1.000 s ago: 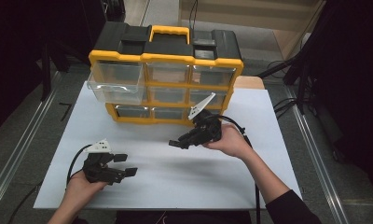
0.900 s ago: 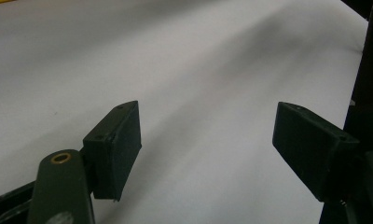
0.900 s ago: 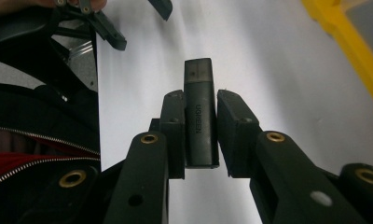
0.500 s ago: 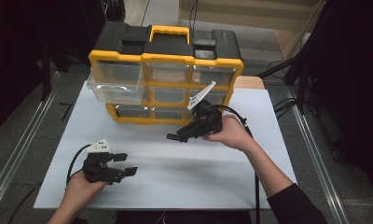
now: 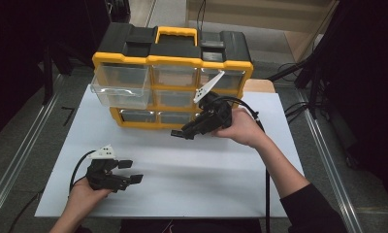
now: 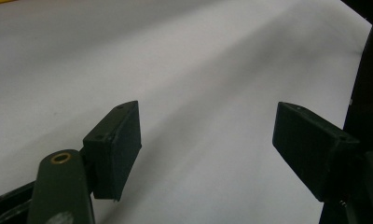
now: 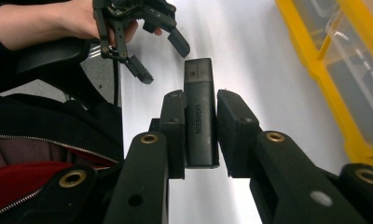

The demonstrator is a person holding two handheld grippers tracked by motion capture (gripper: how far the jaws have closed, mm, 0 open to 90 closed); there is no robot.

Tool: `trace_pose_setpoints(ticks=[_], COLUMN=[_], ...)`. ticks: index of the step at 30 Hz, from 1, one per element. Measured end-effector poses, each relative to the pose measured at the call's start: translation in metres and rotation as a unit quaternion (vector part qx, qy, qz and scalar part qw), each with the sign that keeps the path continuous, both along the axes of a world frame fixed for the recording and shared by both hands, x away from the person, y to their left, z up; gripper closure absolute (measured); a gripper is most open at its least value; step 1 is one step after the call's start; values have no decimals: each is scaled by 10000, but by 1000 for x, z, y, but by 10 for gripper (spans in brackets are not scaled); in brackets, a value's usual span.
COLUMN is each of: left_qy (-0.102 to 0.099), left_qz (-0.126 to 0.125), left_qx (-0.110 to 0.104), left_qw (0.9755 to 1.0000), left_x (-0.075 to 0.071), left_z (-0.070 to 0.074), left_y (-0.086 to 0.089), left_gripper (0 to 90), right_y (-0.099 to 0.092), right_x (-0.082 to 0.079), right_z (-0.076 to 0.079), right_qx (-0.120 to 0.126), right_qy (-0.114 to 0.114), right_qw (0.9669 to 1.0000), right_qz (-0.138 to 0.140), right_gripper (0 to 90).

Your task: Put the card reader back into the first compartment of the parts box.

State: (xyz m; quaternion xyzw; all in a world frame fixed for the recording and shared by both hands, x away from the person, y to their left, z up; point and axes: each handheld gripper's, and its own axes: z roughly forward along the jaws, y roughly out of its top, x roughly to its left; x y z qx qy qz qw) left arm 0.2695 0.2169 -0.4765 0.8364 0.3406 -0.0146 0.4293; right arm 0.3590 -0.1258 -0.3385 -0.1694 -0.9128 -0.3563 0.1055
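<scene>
Presently we find the right gripper (image 5: 178, 133) clamped on a small black USB adapter (image 7: 200, 112), its two pads pressing the flat sides of the body while the translucent capped end projects beyond the fingertips. In the high view this gripper is held off the white table sheet (image 5: 221, 170), just in front of the yellow and black drawer cabinet (image 5: 172, 77), level with its bottom row of drawers. The cabinet's top-left drawer (image 5: 120, 86) stands pulled out and looks empty from above; the other drawers sit flush.

The left gripper (image 5: 130, 171) rests low over the sheet, well in front of the cabinet and toward its left side, with its jaws spread apart and nothing between them, as the left gripper view confirms.

We judge the step in hand to be the carry: the adapter is lifted and on its way to storage, not yet deposited. The next move, in our assessment, calls for bringing the adapter up and across the cabinet front to the open drawer, positioning it above the clear tray, and only then releasing. The cabinet's yellow frame should be cleared on the way.
</scene>
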Motion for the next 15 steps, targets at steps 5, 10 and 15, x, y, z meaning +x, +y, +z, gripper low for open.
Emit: trace_pose_setpoints(ticks=[5, 10, 15], left_qy=[1, 1, 5], left_qz=[-4, -5, -11], left_qx=[-5, -16, -15], left_qw=[10000, 10000, 10000], left_x=[0, 0, 0], left_z=[0, 0, 0], left_y=[0, 0, 0], left_gripper=[252, 251, 251], right_y=[2, 3, 4], right_x=[4, 6, 8], right_z=[12, 22, 35], right_qx=[-8, 11, 52], right_qy=[-50, -89, -162], right_qw=[10000, 9999, 9998], right_qz=[64, 63, 47], right_gripper=[709, 709, 709])
